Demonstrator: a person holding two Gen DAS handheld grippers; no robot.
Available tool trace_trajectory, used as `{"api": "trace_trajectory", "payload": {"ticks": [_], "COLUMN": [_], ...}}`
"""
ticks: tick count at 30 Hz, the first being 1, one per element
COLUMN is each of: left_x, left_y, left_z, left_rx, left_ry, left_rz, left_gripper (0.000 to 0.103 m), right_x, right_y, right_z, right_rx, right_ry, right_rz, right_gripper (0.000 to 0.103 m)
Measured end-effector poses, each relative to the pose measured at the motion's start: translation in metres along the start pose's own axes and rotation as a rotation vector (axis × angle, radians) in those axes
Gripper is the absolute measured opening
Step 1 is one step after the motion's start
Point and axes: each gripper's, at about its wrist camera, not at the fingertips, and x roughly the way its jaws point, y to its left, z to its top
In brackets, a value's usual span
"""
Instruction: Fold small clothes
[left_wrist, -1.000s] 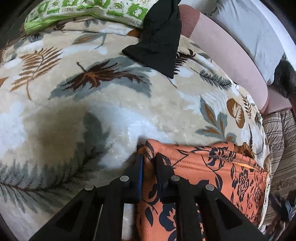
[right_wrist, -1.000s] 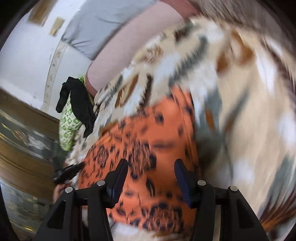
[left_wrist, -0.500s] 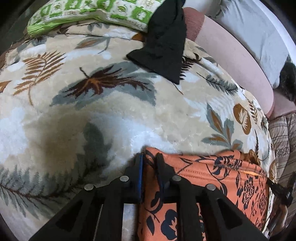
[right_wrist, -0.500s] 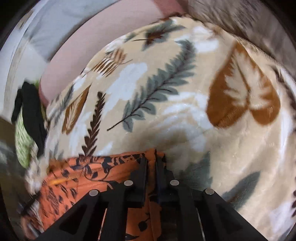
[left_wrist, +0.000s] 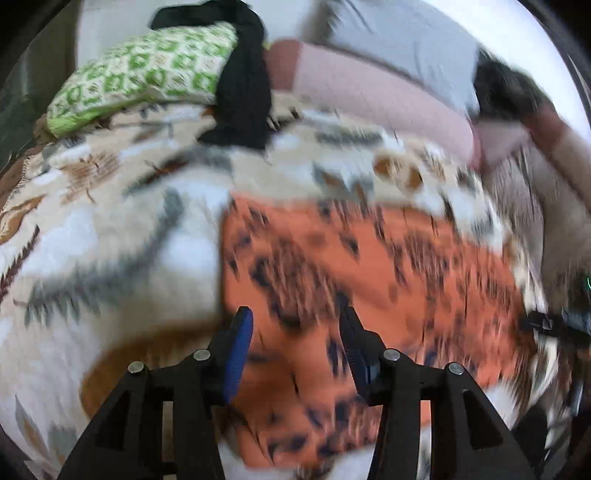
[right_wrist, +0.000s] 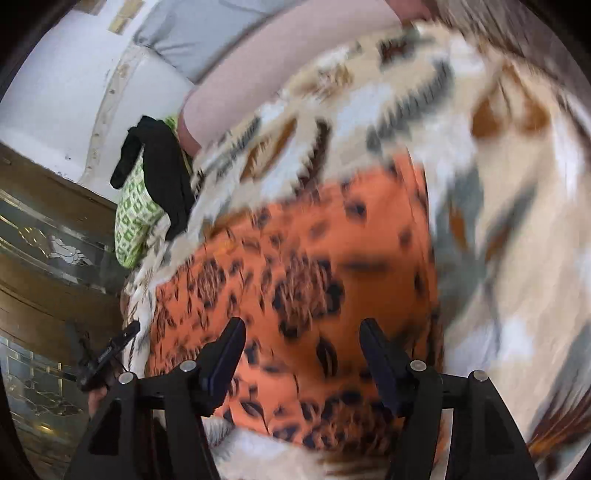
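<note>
An orange garment with a dark floral print (left_wrist: 369, 266) (right_wrist: 314, 280) lies flat on a leaf-patterned blanket (left_wrist: 110, 229) (right_wrist: 517, 221). My left gripper (left_wrist: 295, 332) hovers over the garment's near left part with its jaws opening, and its pads are off the cloth. My right gripper (right_wrist: 303, 339) hangs above the garment's near edge, jaws also opening, with nothing pinched. Both views are motion-blurred. The other gripper shows at the right edge of the left wrist view (left_wrist: 554, 325) and at the lower left of the right wrist view (right_wrist: 107, 354).
A black garment (left_wrist: 243, 85) (right_wrist: 162, 173) drapes over a green-and-white pillow (left_wrist: 140, 77) (right_wrist: 133, 221) at the far side. A pink bolster (left_wrist: 369, 92) (right_wrist: 266, 74) and grey cushion (left_wrist: 406, 37) line the back. A wooden and glass cabinet (right_wrist: 48, 258) stands to the left.
Both grippers have let go of the orange garment's corners and opened. They have pulled back and up, and the garment now lies spread wider in view on the blanket.
</note>
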Motion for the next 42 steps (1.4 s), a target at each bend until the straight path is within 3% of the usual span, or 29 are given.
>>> {"api": "trace_trajectory", "payload": {"ticks": [1, 3, 6, 8, 10, 12, 14, 15, 17, 18, 20, 22, 24, 26, 29, 31, 33, 38, 42], "left_x": [0.007, 0.017, 0.003, -0.013, -0.021, -0.018, -0.007, 0.002, 0.040, 0.051, 0.040, 0.028, 0.022, 0.012, -0.005, 0.009, 0.013, -0.010, 0.003], "left_y": [-0.002, -0.003, -0.002, -0.015, -0.039, -0.073, -0.104, -0.118, -0.139, -0.139, -0.140, -0.133, -0.118, -0.098, -0.064, -0.032, -0.012, -0.028, -0.058], "left_z": [-0.008, -0.022, -0.019, -0.013, -0.009, -0.004, -0.004, -0.006, -0.023, -0.033, -0.042, -0.041, -0.038, -0.034, -0.032, -0.035, -0.036, -0.022, -0.011], "left_rx": [0.037, 0.090, 0.046, 0.027, 0.033, 0.038, 0.067, 0.098, 0.212, 0.256, 0.348, 0.368, 0.322, 0.239, 0.129, 0.033, -0.039, -0.055, -0.042], "left_ry": [0.030, 0.068, 0.047, 0.009, -0.005, -0.001, 0.011, 0.028, 0.147, 0.181, 0.122, 0.117, 0.124, 0.108, 0.027, 0.084, 0.094, -0.005, 0.007], "left_rz": [0.044, 0.158, 0.138, 0.076, -0.032, -0.145, -0.189, -0.183, -0.042, 0.013, 0.031, 0.055, 0.036, -0.017, -0.031, 0.065, 0.037, 0.030, 0.008], "left_gripper": [0.049, 0.050, 0.050, 0.050, 0.051, 0.053, 0.054, 0.054, 0.053, 0.051, 0.051, 0.052, 0.053, 0.053, 0.062, 0.066, 0.060, 0.066, 0.067], "right_x": [0.003, -0.005, -0.021, -0.017, -0.009, 0.004, 0.014, 0.016, 0.020, 0.024, 0.032, 0.022, 0.014, 0.007, -0.009, -0.022, -0.030, -0.061, -0.048], "right_y": [-0.009, -0.020, 0.013, 0.042, 0.057, 0.061, 0.065, 0.066, 0.066, 0.061, 0.048, 0.035, 0.030, 0.028, 0.016, -0.014, -0.044, -0.051, -0.054], "right_z": [-0.002, -0.007, -0.013, -0.021, -0.031, -0.036, -0.044, -0.046, -0.053, -0.055, -0.053, -0.050, -0.048, -0.049, -0.054, -0.064, -0.072, -0.084, -0.099], "right_rx": [0.014, 0.079, -0.010, -0.099, -0.136, -0.119, -0.088, -0.087, -0.097, -0.110, -0.108, -0.077, -0.075, -0.050, 0.012, 0.172, 0.310, 0.408, 0.501], "right_ry": [-0.001, -0.034, -0.081, -0.056, -0.031, -0.006, 0.007, 0.016, 0.024, 0.039, 0.037, 0.022, 0.001, -0.011, -0.063, -0.108, -0.135, -0.241, -0.173], "right_rz": [-0.028, 0.000, -0.062, 0.013, 0.030, 0.058, 0.084, 0.100, 0.096, 0.031, -0.050, -0.025, -0.057, -0.021, 0.001, 0.040, 0.048, 0.061, 0.149], "right_gripper": [0.059, 0.054, 0.058, 0.061, 0.061, 0.061, 0.061, 0.061, 0.061, 0.061, 0.059, 0.058, 0.060, 0.060, 0.060, 0.061, 0.061, 0.066, 0.067]}}
